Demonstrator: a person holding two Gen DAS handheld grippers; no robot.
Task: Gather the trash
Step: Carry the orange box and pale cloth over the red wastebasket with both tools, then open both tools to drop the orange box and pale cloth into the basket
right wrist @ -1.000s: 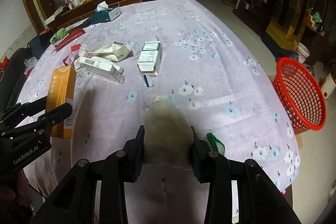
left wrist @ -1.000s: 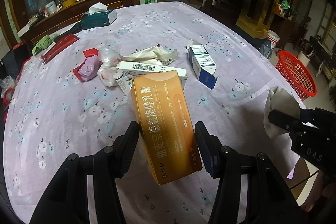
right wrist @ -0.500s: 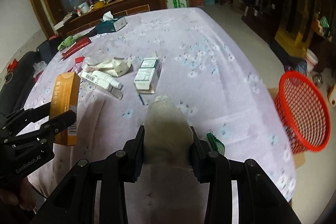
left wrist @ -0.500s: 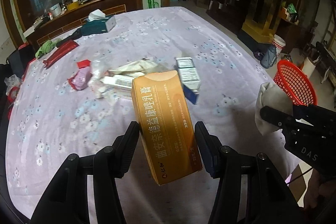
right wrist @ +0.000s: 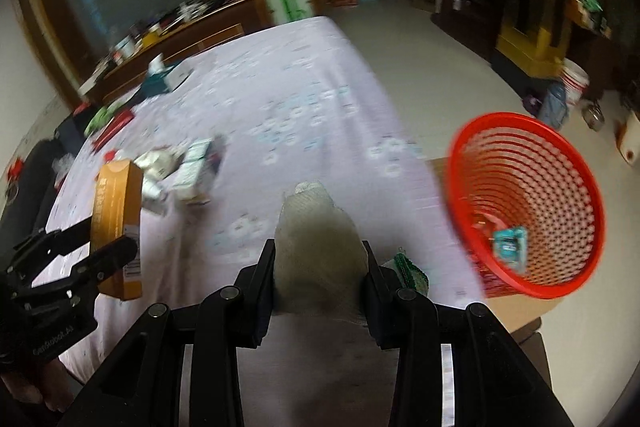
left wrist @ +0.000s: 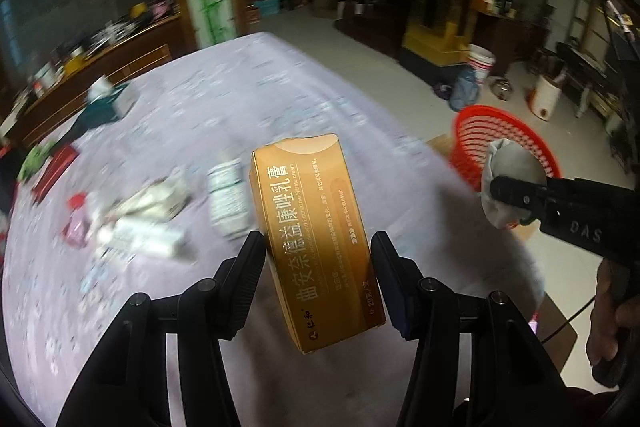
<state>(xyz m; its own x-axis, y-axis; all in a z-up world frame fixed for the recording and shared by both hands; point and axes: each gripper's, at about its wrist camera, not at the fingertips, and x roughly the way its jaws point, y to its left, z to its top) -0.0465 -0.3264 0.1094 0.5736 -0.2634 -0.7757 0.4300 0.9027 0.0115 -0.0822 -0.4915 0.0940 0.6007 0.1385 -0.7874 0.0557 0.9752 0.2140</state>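
My left gripper [left wrist: 318, 241] is shut on an orange carton [left wrist: 316, 239] with printed lettering, held tilted above the table's near edge. My right gripper [right wrist: 318, 247] is shut on a crumpled off-white paper wad [right wrist: 318, 231]. The same wad [left wrist: 506, 183] shows at the right of the left wrist view, in front of the red mesh basket [left wrist: 472, 131]. The basket [right wrist: 524, 203] stands on the floor right of the table, with a teal packet [right wrist: 510, 245] inside. In the right wrist view the orange carton [right wrist: 116, 211] sits at the left.
The table's lilac flowered cloth [left wrist: 248, 95] carries a white-and-blue box [left wrist: 226, 199], pale wrappers [left wrist: 148, 211], a pink packet [left wrist: 76, 227] and a teal tissue box [left wrist: 108, 105] further back. A white bucket [left wrist: 480, 65] and dark furniture stand beyond the basket.
Both grippers have swung to the right with their loads still held. The table's trash pile has slid left in view and the red basket is now larger and nearer.
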